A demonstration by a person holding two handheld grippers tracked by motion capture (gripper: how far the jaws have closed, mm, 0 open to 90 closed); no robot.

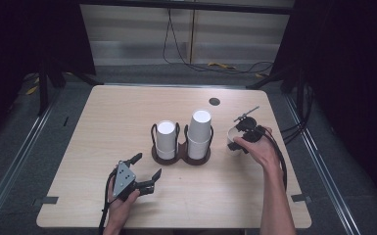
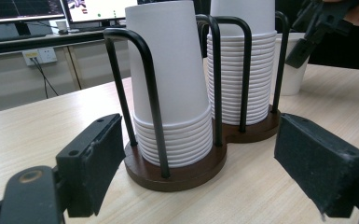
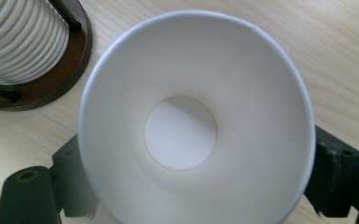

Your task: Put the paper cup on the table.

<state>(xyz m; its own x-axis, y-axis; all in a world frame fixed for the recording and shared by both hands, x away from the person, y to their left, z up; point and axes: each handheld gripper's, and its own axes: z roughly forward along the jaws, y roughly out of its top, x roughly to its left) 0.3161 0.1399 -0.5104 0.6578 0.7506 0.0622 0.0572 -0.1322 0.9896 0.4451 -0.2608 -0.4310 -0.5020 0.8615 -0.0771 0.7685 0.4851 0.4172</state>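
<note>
on the table (image 1: 103,127), a dark wooden holder (image 1: 182,154) carries two stacks of upturned white cups (image 1: 199,133), near the middle. the left gripper (image 1: 146,172) sits in front of it, fingers apart and empty. the right gripper (image 1: 239,142), just right of the holder, has its fingers clamped on a single upright cup (image 3: 193,126), open mouth facing up.

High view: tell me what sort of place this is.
Probably a lab or recording studio rather than a café: black curtains flank the wooden table, loose cables trail across the floor, and computer monitors glow behind the cup holder in the left gripper view.
</note>
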